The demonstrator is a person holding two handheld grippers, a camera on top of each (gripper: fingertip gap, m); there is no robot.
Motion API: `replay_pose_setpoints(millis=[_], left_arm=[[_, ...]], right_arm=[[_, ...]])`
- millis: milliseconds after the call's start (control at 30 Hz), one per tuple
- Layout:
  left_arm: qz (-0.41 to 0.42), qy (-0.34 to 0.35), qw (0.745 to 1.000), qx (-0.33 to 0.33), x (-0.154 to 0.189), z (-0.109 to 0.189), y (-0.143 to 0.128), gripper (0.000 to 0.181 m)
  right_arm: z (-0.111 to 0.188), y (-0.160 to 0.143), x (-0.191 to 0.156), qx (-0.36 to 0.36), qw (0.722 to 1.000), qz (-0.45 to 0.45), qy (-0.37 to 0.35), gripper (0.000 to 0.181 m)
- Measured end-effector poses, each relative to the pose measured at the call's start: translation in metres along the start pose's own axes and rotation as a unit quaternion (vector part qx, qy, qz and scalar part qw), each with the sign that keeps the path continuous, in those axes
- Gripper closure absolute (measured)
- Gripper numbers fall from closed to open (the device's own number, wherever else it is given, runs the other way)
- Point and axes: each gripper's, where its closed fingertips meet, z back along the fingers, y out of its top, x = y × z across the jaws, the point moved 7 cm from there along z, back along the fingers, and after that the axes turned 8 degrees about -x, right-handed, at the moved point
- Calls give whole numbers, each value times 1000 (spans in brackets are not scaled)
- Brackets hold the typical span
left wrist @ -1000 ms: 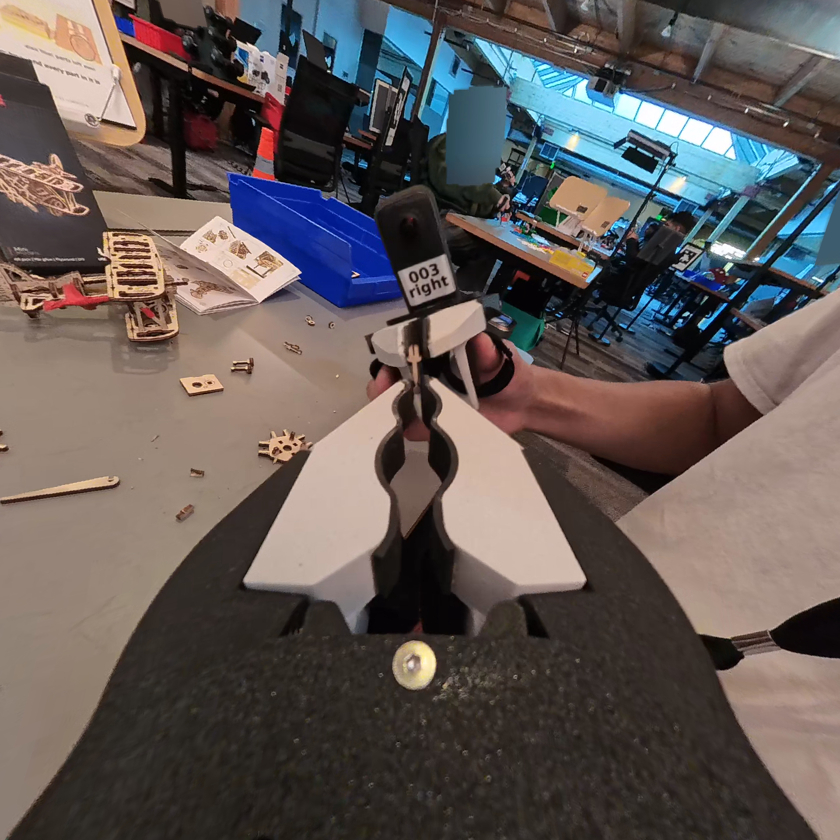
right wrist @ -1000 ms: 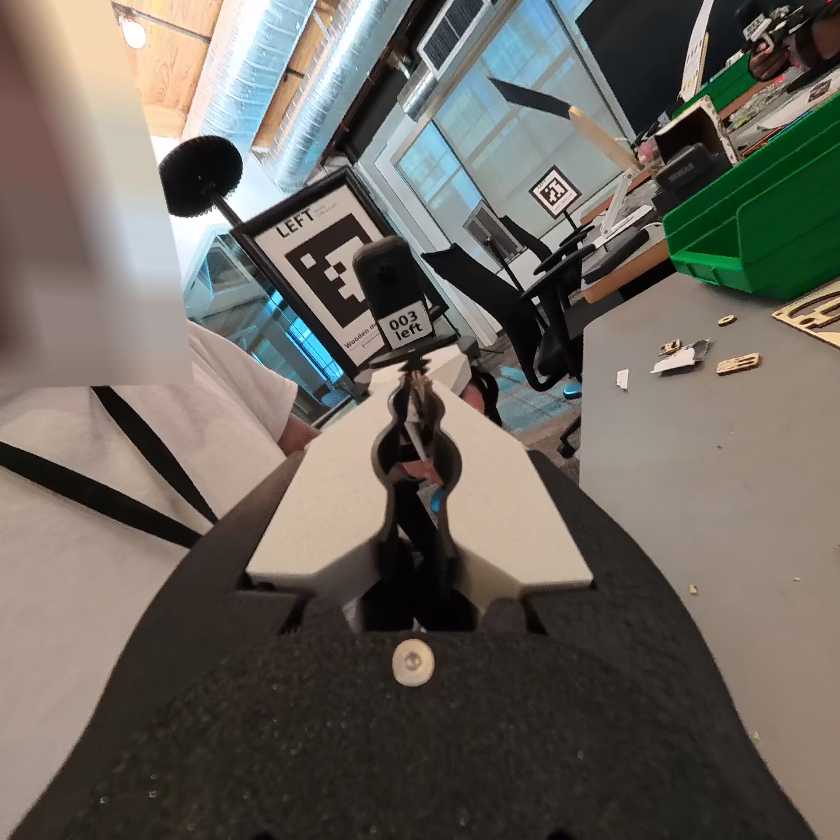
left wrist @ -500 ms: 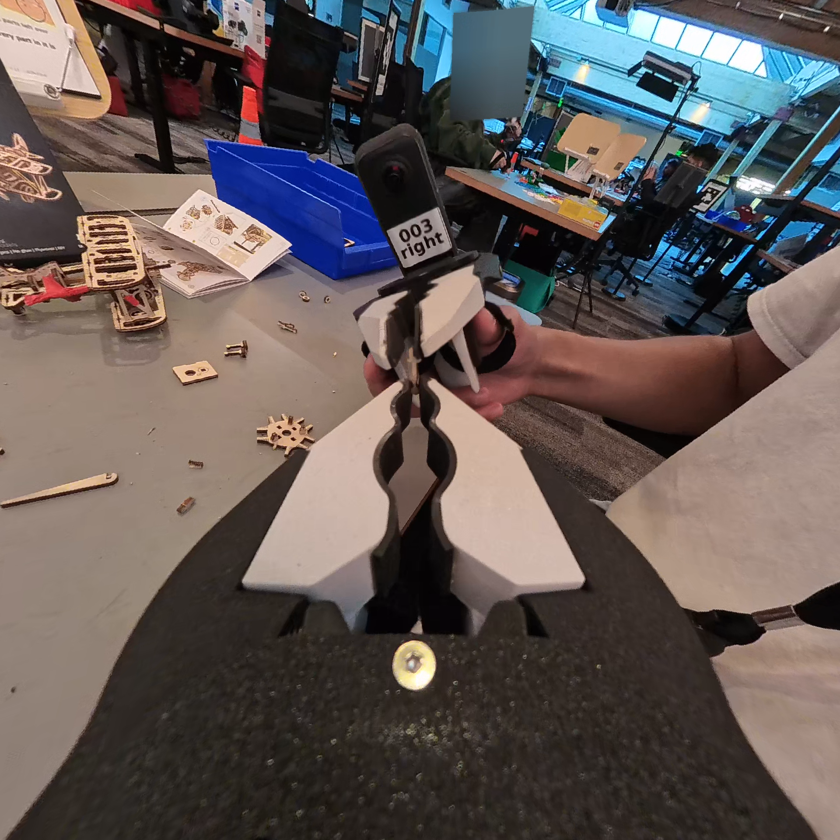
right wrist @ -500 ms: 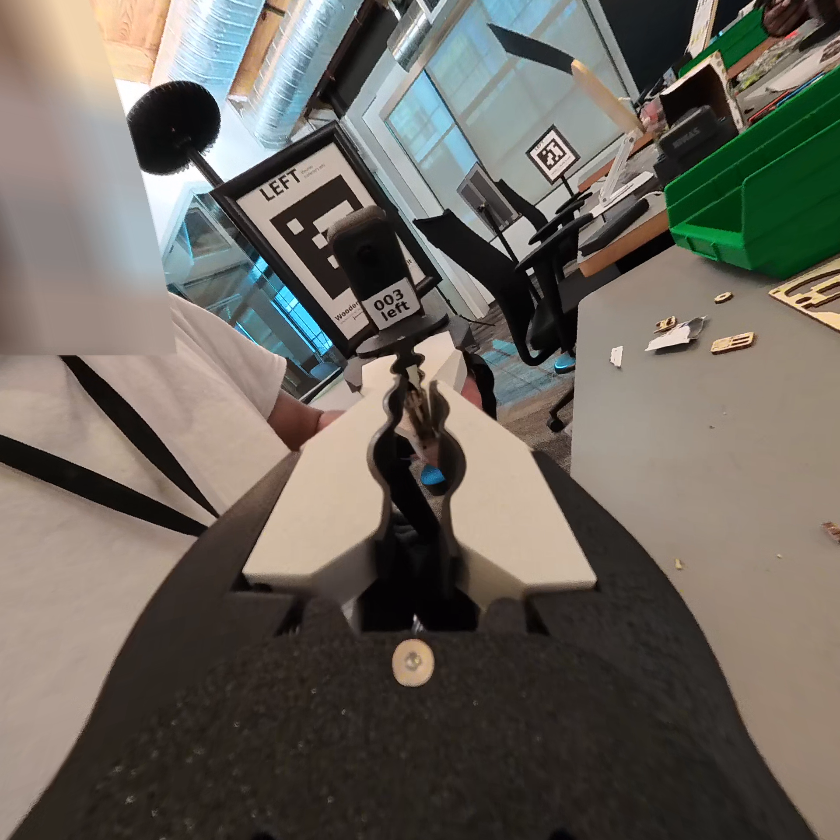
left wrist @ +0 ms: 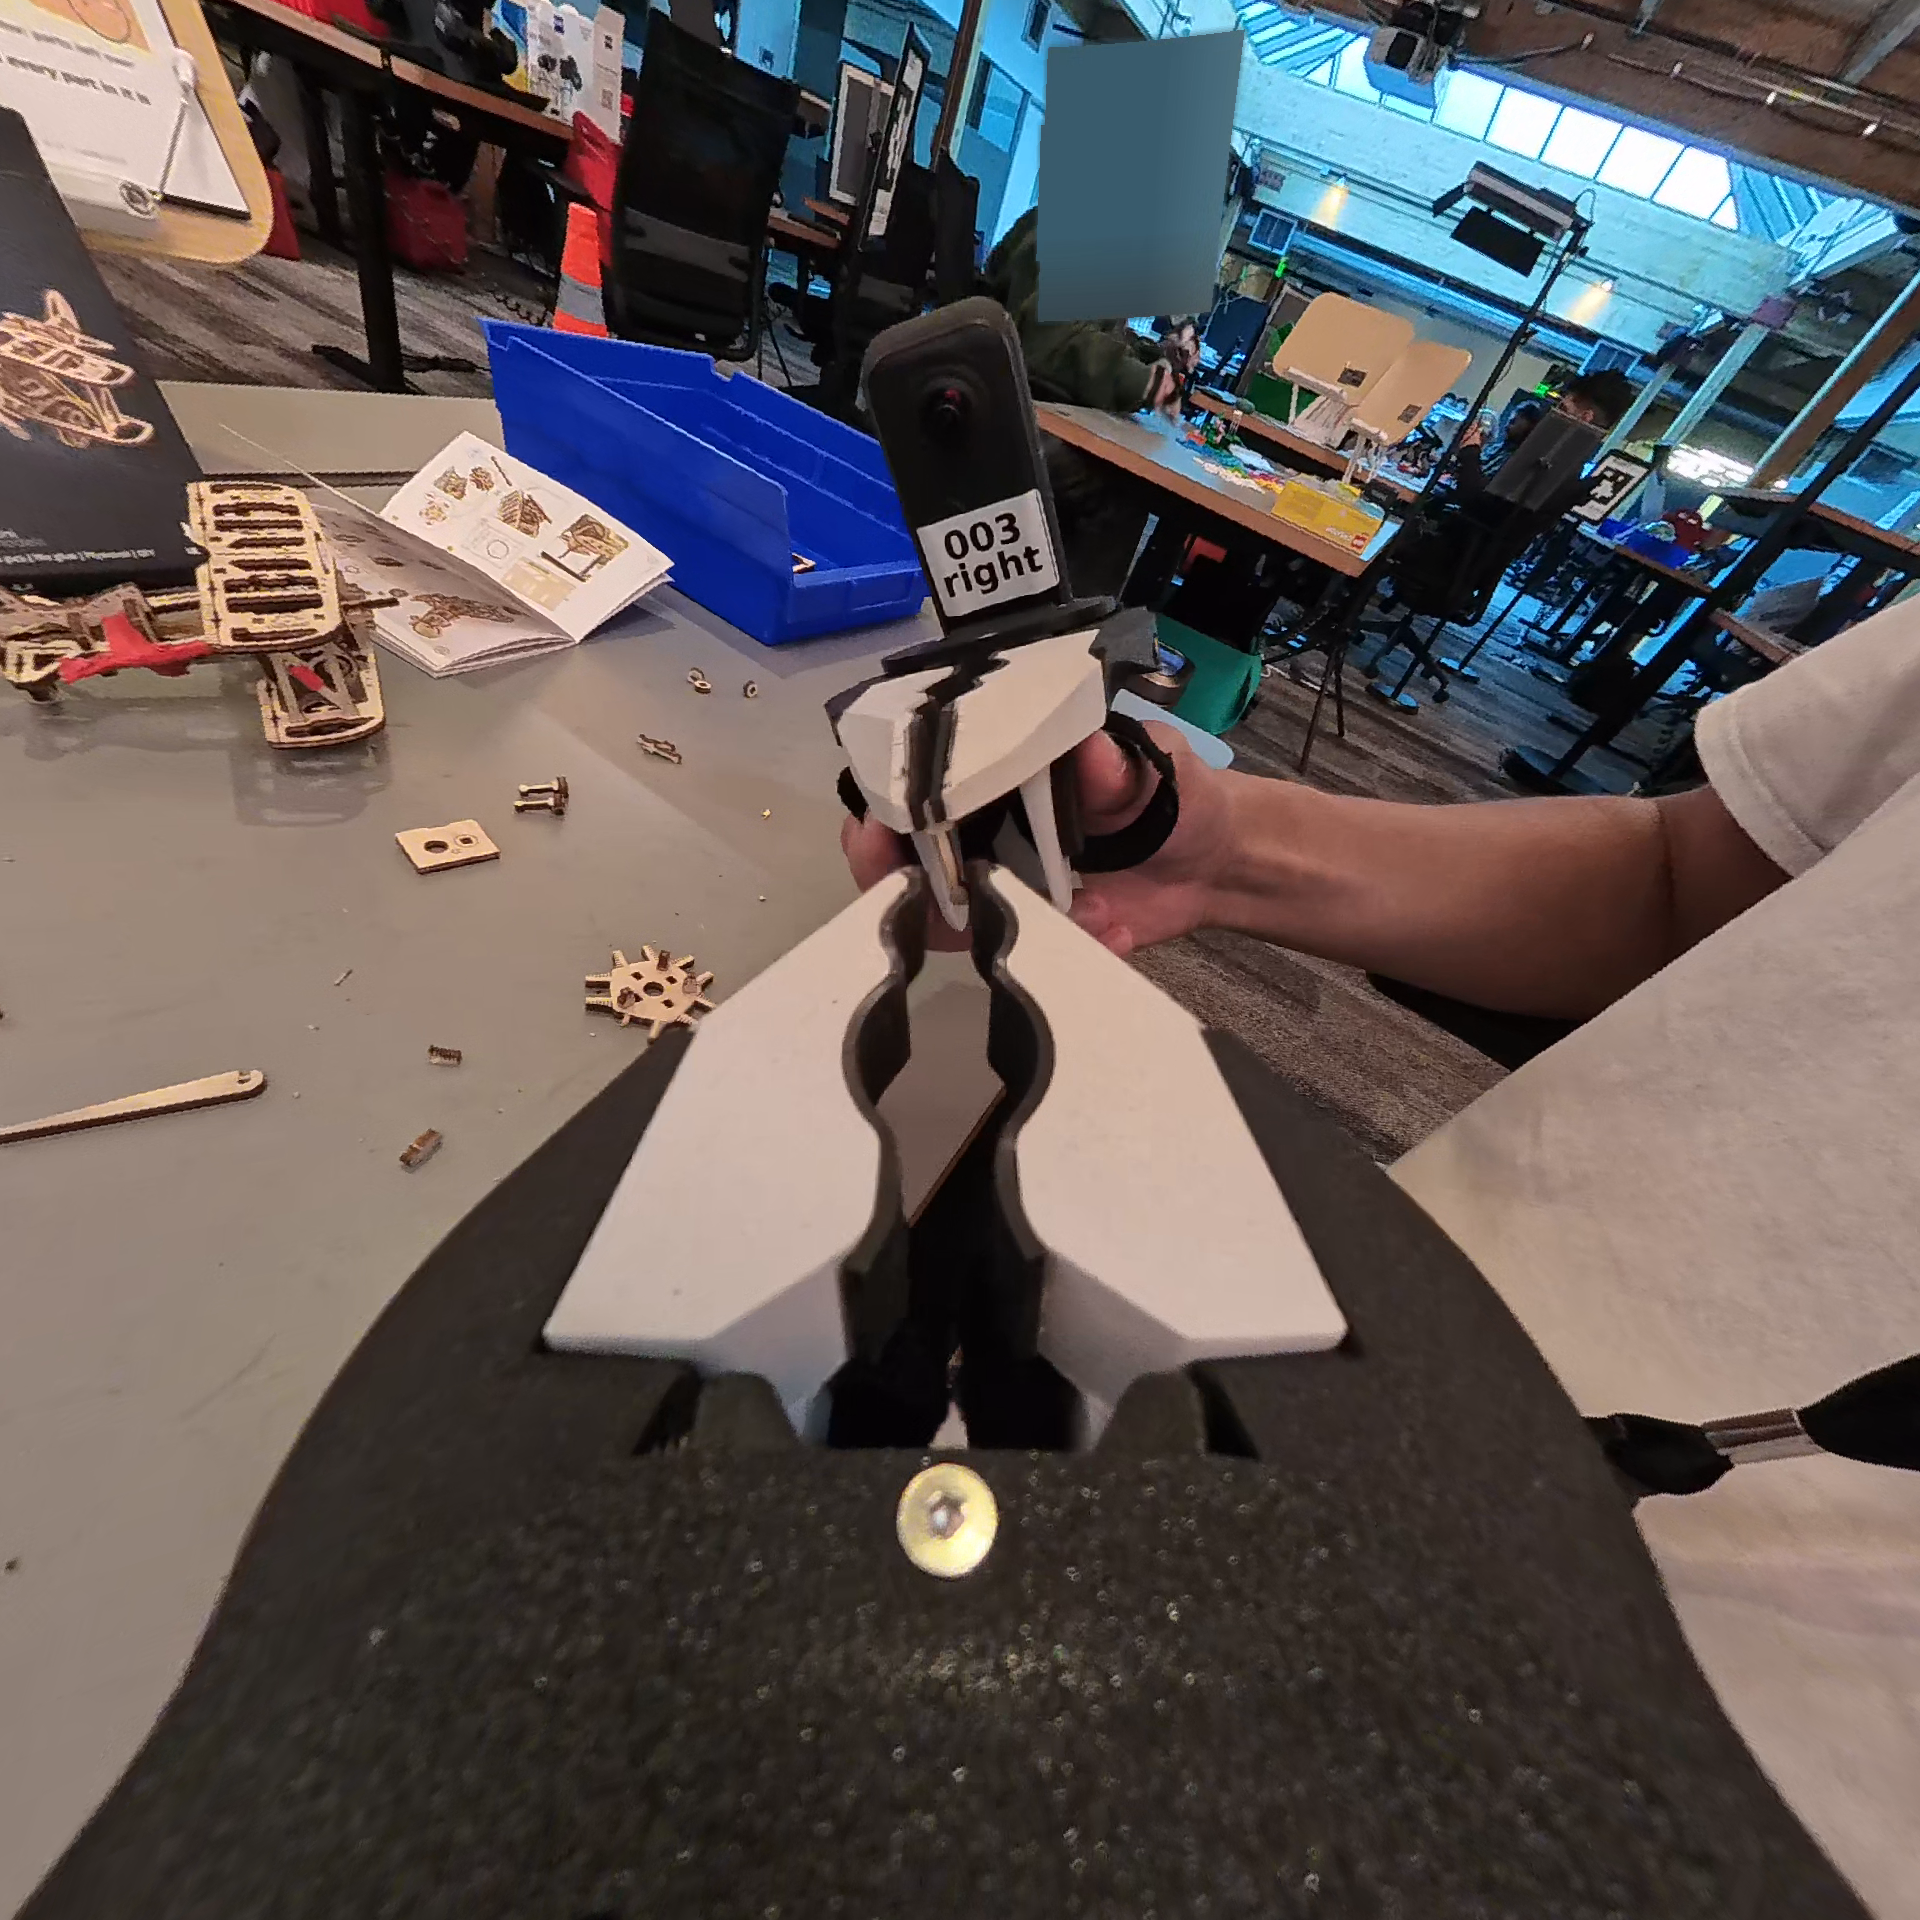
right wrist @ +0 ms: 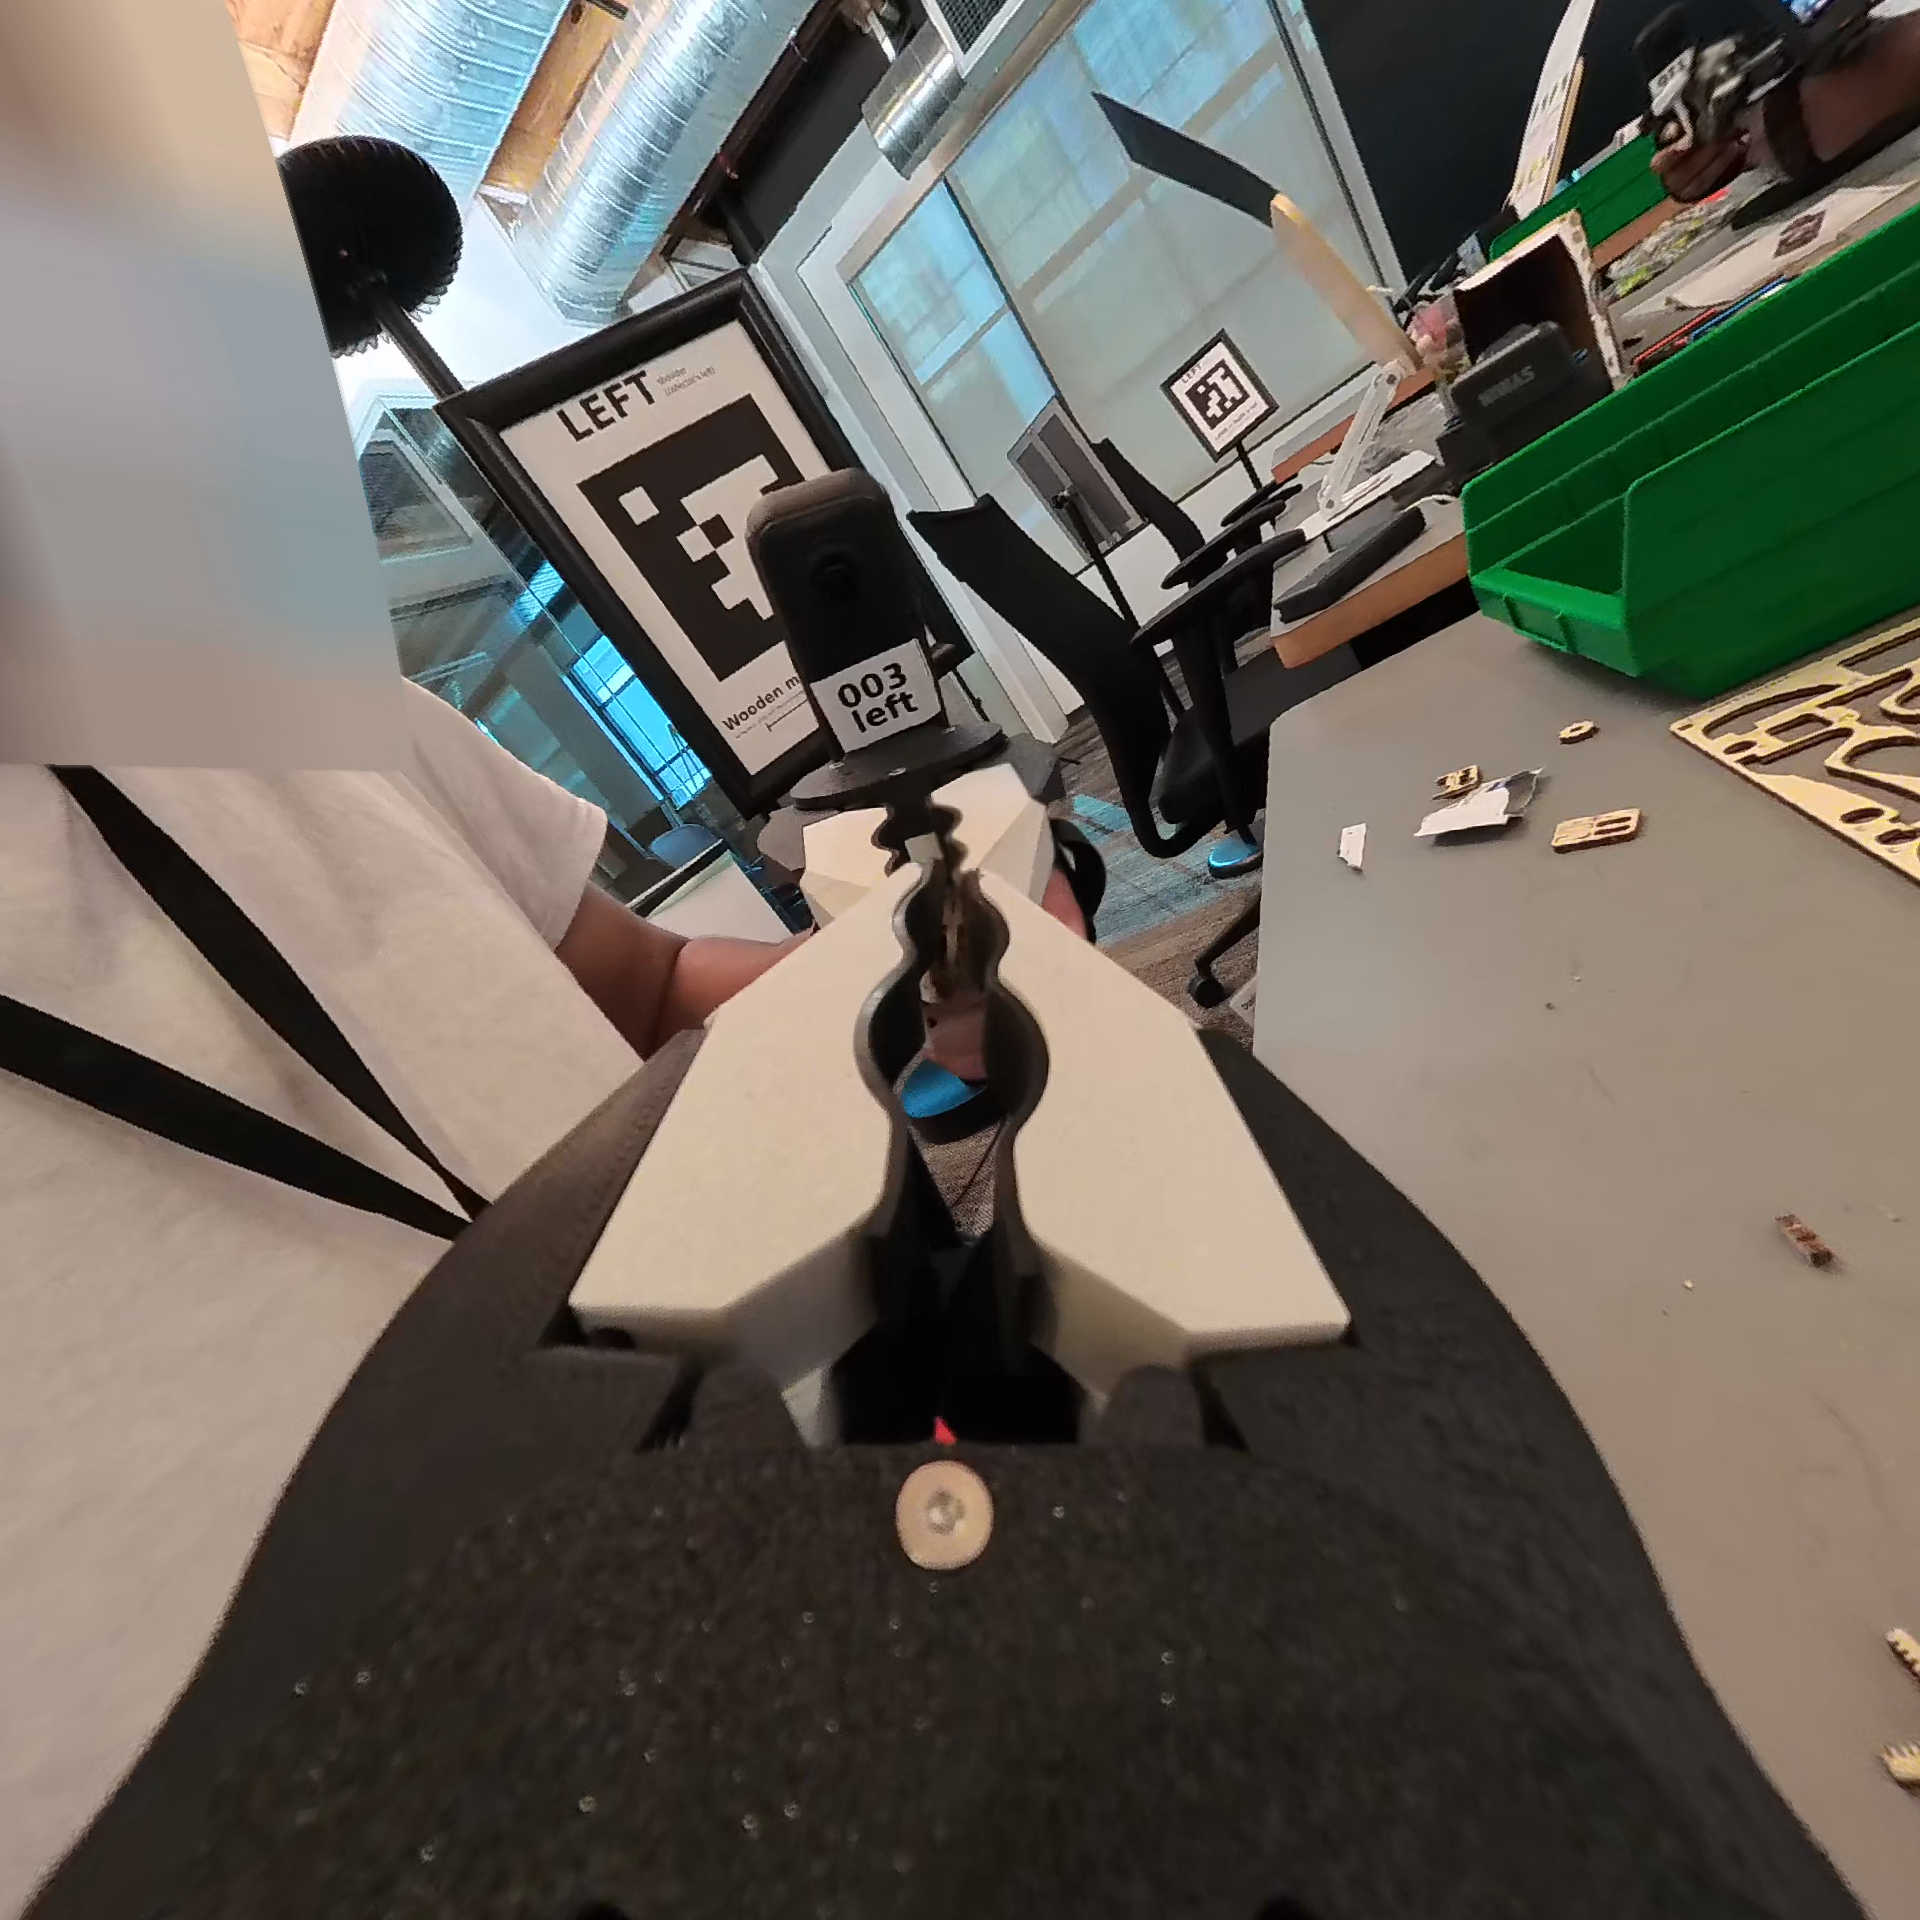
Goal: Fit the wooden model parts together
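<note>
In the left wrist view my left gripper [left wrist: 950,891] is shut on a flat wooden part [left wrist: 935,1091] that sits edge-on between its jaws. My right gripper [left wrist: 940,847] faces it tip to tip, held by a hand. It is shut on a small wooden part [left wrist: 948,883] that reaches into the gap at my left gripper's tips. In the right wrist view my right gripper [right wrist: 948,914] grips the small wooden part [right wrist: 951,951], with my left gripper [right wrist: 920,844] just beyond it. Where the two parts meet is hidden by the fingers.
On the grey table [left wrist: 208,1299] lie a wooden plane model [left wrist: 208,644], an open booklet [left wrist: 499,561], a blue bin [left wrist: 707,499], a toothed wooden wheel [left wrist: 649,987], a wooden stick [left wrist: 135,1107] and small bits. A green bin [right wrist: 1714,520] and a cut wooden sheet [right wrist: 1818,758] are on the other side. Left and right tips are no more than a few centimetres apart.
The two grippers have drawn closer together, tip to tip. The small part in my right gripper now sits at the mouth of my left gripper. Both stay shut.
</note>
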Motion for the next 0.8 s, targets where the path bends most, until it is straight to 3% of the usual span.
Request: replay_pose_setpoints(millis=[800], left_arm=[[-11,15,1000,14,1,0,4,181]], right_arm=[[-5,0,-1,15,1000,-12,10,179]])
